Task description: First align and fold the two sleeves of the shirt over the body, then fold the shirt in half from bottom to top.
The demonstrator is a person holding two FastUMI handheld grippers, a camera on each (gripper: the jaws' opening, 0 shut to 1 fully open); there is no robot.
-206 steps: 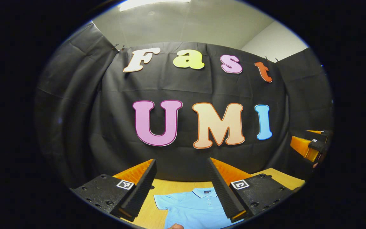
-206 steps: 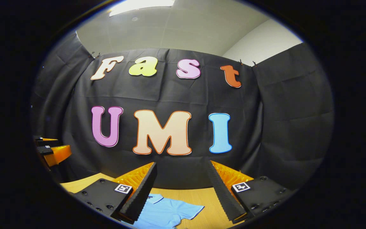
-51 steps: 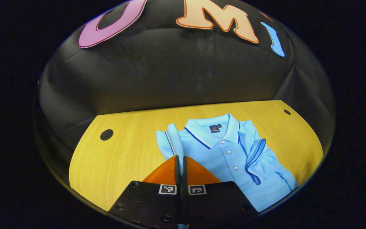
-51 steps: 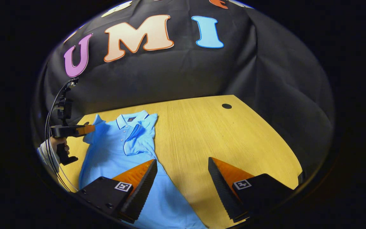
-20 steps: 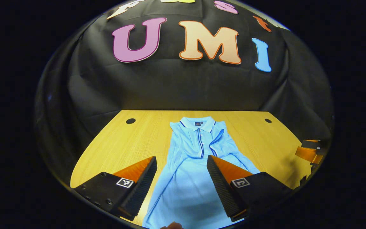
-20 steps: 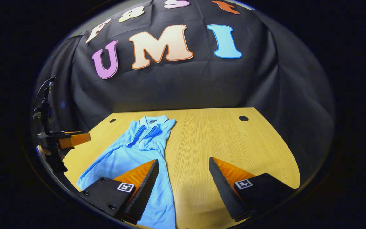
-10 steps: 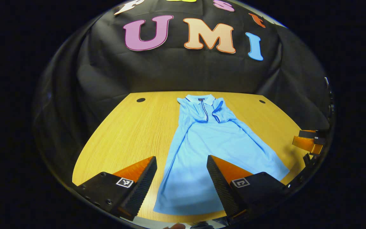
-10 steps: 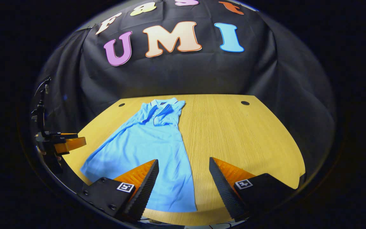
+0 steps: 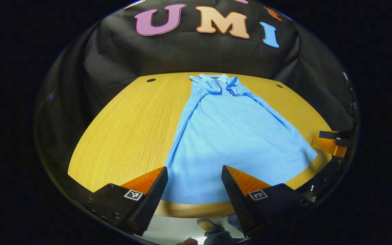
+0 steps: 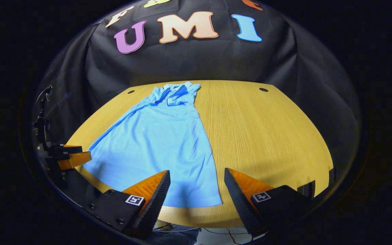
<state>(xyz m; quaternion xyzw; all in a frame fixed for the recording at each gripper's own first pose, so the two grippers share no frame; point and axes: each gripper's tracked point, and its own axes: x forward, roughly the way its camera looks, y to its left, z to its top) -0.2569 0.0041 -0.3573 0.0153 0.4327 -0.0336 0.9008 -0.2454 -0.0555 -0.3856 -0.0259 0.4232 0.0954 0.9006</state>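
left gripper (image 9: 192, 185) sat wide open over the near hem, nothing between its fingers; right gripper (image 10: 196, 189) was likewise open at the hem's right corner. shirt (image 9: 230, 136) lay flat on the wooden table (image 9: 131, 126), hem at the near edge, collar (image 9: 216, 79) at the far end by the black cloth. both sleeves (image 10: 177, 93) looked tucked over the chest, so i judged the bottom-to-top fold was the step in hand. advice: pinch each hem corner, single layer stack, lift evenly, carry toward the collar, keep sleeves undisturbed, lay down edges square.
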